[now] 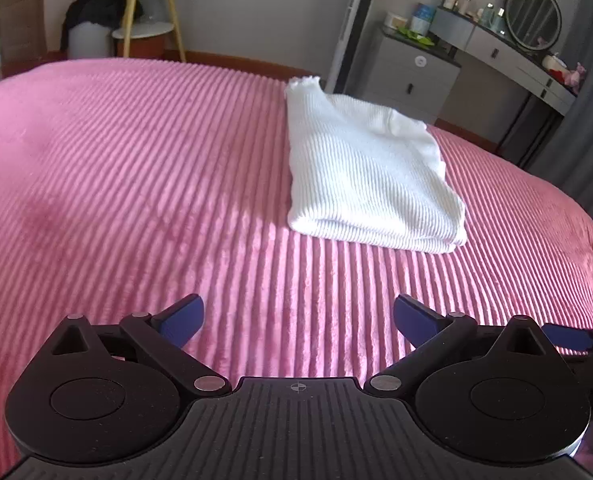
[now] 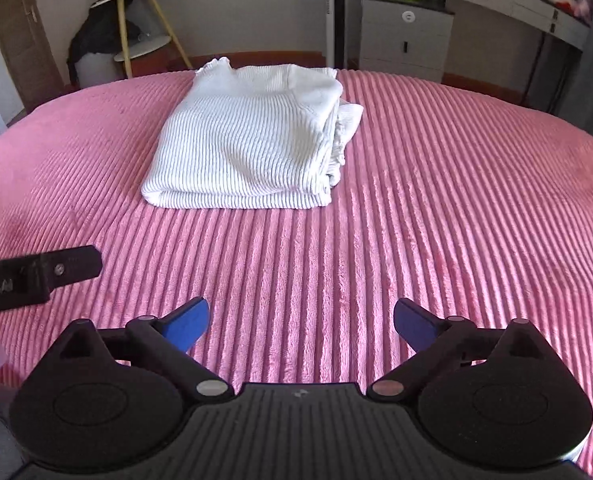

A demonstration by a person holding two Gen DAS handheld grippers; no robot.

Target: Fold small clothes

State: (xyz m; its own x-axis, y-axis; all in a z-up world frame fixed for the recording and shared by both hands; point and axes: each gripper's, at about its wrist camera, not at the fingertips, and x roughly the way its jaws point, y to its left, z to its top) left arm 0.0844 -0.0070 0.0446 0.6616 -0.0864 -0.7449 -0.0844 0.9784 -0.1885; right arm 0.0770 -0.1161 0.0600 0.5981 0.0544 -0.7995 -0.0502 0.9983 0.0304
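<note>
We see only the near stretch of the bed (image 1: 136, 184); its far edge curves off under the fisheye, and the pink ribbed cover fills most of both views. Small items on the desk (image 1: 496, 46) against the far wall are too small for us to name. A dark bundle by the wooden stand (image 1: 152, 12) in the corner we cannot identify.

The white ribbed top (image 2: 248, 140) lies folded on the cover, layered edges showing along its right side in the right wrist view.

Left gripper (image 1: 298, 322): fingers spread wide, nothing between them. The top sits ahead and to its right, well apart.

Right gripper (image 2: 301, 322): fingers likewise spread, holding nothing. The top lies ahead and slightly left, well apart. A black piece of the left gripper intrudes at that view's left edge.
</note>
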